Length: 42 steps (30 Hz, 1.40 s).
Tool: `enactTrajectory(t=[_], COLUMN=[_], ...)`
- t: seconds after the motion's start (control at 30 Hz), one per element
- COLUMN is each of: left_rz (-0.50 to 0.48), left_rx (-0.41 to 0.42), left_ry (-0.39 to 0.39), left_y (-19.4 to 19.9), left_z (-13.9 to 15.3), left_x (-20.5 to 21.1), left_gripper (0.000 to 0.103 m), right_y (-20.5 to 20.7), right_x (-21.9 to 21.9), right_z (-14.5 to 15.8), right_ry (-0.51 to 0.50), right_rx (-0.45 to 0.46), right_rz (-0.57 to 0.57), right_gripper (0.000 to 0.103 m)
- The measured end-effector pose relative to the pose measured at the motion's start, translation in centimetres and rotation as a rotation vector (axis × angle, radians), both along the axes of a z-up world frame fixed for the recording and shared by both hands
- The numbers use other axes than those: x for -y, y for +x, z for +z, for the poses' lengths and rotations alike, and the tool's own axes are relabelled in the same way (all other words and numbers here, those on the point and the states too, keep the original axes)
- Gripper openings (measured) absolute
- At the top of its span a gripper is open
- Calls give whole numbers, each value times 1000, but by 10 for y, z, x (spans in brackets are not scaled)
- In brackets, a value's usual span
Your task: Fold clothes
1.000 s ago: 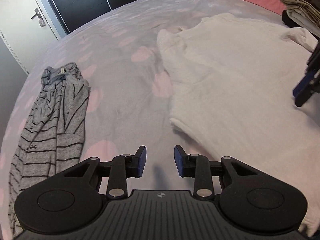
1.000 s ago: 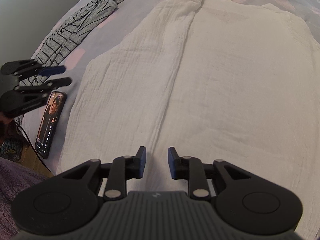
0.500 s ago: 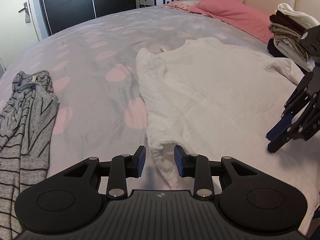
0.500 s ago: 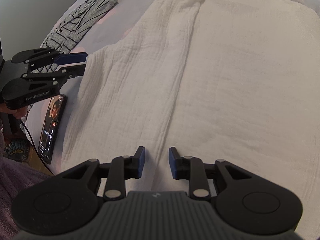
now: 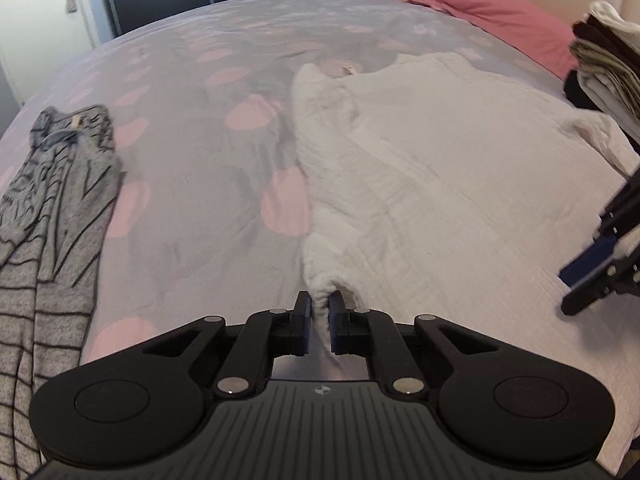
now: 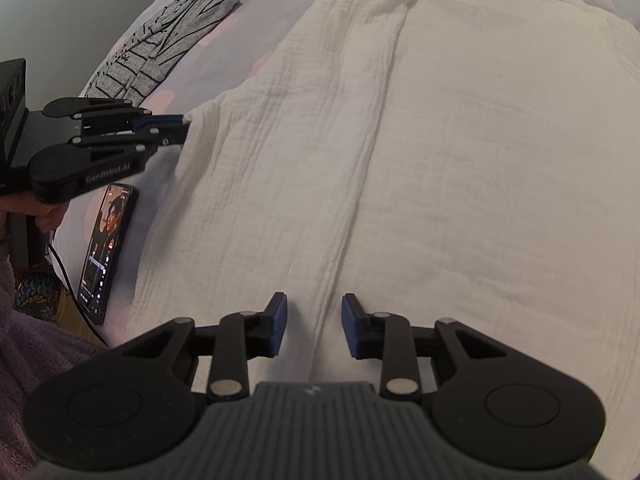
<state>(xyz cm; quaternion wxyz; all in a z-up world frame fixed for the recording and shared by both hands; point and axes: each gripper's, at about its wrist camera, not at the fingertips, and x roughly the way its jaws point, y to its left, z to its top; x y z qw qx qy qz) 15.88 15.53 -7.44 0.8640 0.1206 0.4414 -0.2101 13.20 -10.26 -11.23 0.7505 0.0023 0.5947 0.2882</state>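
Left wrist view: left tool (image 5: 319, 322) closing, jaws narrow, pinching bunched edge of white garment (image 5: 440, 184). Garment spread flat on bed (image 5: 192, 168), right of centre. Striped grey top (image 5: 52, 216) lies well apart at left. Folded stack (image 5: 604, 68) at far right, pink pillow (image 5: 492, 12) behind. Right tool (image 5: 592, 268) at right edge over garment.

Right wrist view: right tool (image 6: 314, 326) partly open, nothing gripped, jaws over garment (image 6: 460, 152) crease. Left tool (image 6: 182, 128) clamps garment's left edge. Phone (image 6: 106, 248) on bed just beside garment.

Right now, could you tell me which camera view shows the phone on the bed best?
The right wrist view: the phone lies screen-up, lit, beside the white garment, below the left gripper. The left wrist view does not show it.
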Motion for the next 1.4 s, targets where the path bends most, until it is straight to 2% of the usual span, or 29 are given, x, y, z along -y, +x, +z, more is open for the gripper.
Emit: enactTrajectory(t=[0.07, 0.1, 0.23, 0.33, 0.43, 0.5, 0.53, 0.57, 0.7, 0.73, 0.77, 0.93, 1.03, 1.17, 1.4], left_rz=[39, 58, 91, 89, 96, 106, 118, 134, 213, 218, 215, 175, 136, 67, 92], left_rx=[-2, -9, -21, -23, -40, -38, -34, -34, -5, 6, 14, 37, -30, -120, -281], left_ry=[9, 13, 51, 68, 73, 86, 95, 96, 48, 34, 21, -48, -109, -155, -151], left_y=[3, 5, 8, 8, 5, -1, -5, -8, -25, -31, -37, -71, -90, -124, -181], left_z=[-1, -3, -13, -11, -5, 0, 3, 6, 24, 30, 35, 57, 62, 55, 21], left_x=[-8, -12, -13, -11, -13, -15, -16, -18, -28, -28, -27, -8, 6, 22, 25], left_gripper=[6, 6, 5, 6, 10, 13, 13, 13, 14, 15, 15, 22, 22, 22, 22], right_y=[0, -1, -4, -2, -5, -10, -12, -14, -23, -25, -27, -42, -53, -77, -138], right_x=[0, 0, 0, 2, 2, 2, 2, 2, 9, 11, 12, 23, 31, 40, 47], right_z=[1, 1, 1, 0, 3, 7, 9, 12, 22, 24, 26, 36, 40, 32, 10], right_ry=[13, 15, -34, -23, -25, -32, -38, -40, -15, -9, -15, -6, 25, 100, 124], right_rx=[-16, -19, -5, -24, -18, 2, 14, 31, 81, 94, 113, 173, 163, 67, -56], right_rz=[12, 20, 41, 29, 44, 59, 67, 75, 87, 85, 79, 73, 61, 67, 133], right_gripper=[11, 4, 2, 3, 9, 21, 35, 38, 39, 43, 45, 46, 46, 46, 46])
